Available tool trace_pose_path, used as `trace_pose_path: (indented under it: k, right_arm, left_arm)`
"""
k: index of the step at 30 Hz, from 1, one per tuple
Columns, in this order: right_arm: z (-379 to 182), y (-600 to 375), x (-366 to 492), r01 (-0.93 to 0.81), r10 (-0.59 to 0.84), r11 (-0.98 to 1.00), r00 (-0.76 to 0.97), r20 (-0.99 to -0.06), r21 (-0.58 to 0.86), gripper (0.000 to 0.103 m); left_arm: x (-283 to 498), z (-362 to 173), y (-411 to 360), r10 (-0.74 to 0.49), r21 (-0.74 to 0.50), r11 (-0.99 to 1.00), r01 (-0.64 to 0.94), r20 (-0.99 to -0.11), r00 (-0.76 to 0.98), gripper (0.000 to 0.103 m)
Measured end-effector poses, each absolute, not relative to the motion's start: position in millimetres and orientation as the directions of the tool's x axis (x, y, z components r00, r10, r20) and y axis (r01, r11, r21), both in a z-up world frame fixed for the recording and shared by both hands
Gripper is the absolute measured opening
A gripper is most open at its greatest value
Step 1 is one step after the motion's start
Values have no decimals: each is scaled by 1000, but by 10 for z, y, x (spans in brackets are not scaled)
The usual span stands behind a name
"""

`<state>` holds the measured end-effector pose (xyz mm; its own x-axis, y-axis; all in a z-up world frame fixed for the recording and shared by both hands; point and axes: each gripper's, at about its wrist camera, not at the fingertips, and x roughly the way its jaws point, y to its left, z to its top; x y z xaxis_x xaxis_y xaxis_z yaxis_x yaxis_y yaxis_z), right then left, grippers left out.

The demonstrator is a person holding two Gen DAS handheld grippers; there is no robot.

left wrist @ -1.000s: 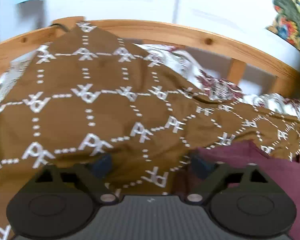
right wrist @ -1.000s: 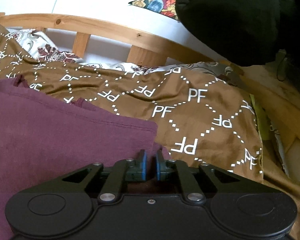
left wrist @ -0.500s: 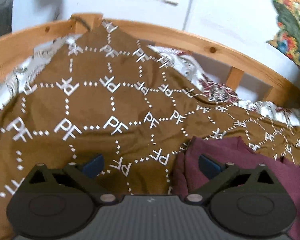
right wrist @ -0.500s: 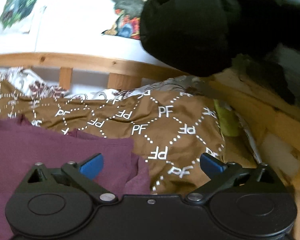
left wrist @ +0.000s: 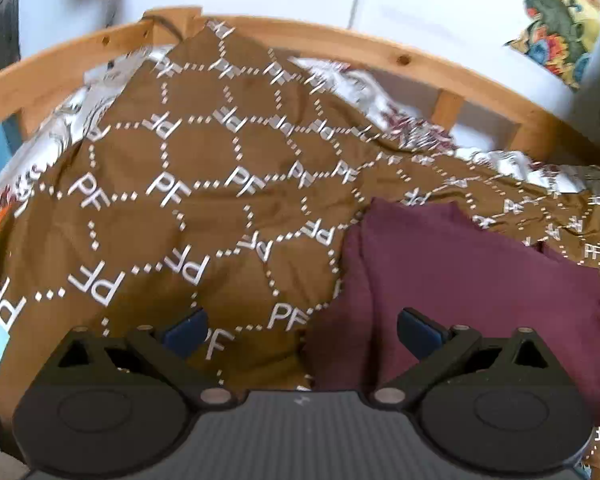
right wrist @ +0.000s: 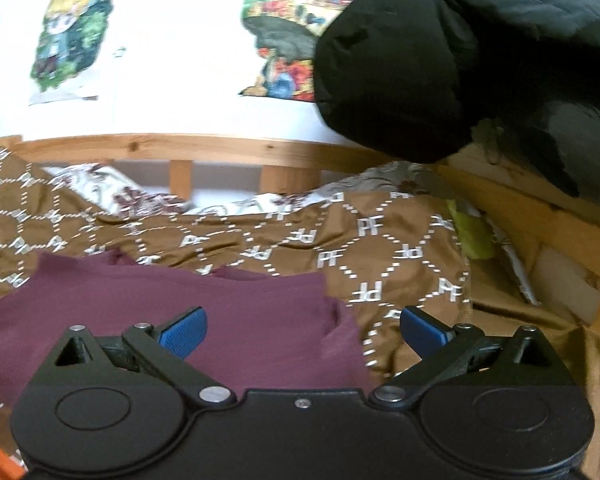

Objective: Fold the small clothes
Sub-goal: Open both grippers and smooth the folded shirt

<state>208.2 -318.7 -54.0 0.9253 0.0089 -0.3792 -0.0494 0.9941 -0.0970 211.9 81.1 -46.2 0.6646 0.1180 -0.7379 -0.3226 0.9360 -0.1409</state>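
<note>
A folded maroon garment lies flat on a brown bedspread printed with white PF letters. In the left wrist view it is at the lower right; my left gripper is open and empty, raised above the garment's left edge. In the right wrist view the maroon garment fills the lower left. My right gripper is open and empty, raised above the garment's right edge.
A wooden bed rail curves along the far side, also in the right wrist view. A black padded jacket hangs at the upper right. A floral sheet shows behind the spread. Posters hang on the white wall.
My right gripper was shut on the garment's edge, then opened, let go and lifted back. My left gripper stayed open and pulled back and up, so more of the bed shows.
</note>
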Motion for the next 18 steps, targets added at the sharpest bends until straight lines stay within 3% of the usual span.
trace_pose_path:
  k: [6, 12, 18]
  right_arm:
    - [-690, -2820, 2089, -183, 108, 976, 882, -458, -121, 102]
    - [-904, -2517, 2169, -302, 177, 934, 854, -489, -190, 102]
    - [-1049, -2321, 2292, -347, 200, 907, 853, -482, -238, 102]
  left_arm:
    - [2291, -691, 848, 59, -188, 924, -333, -791, 609, 102]
    - [2451, -853, 865, -149, -384, 872, -302, -797, 585, 102]
    - [2560, -876, 843, -51, -312, 882, -352, -807, 588, 102]
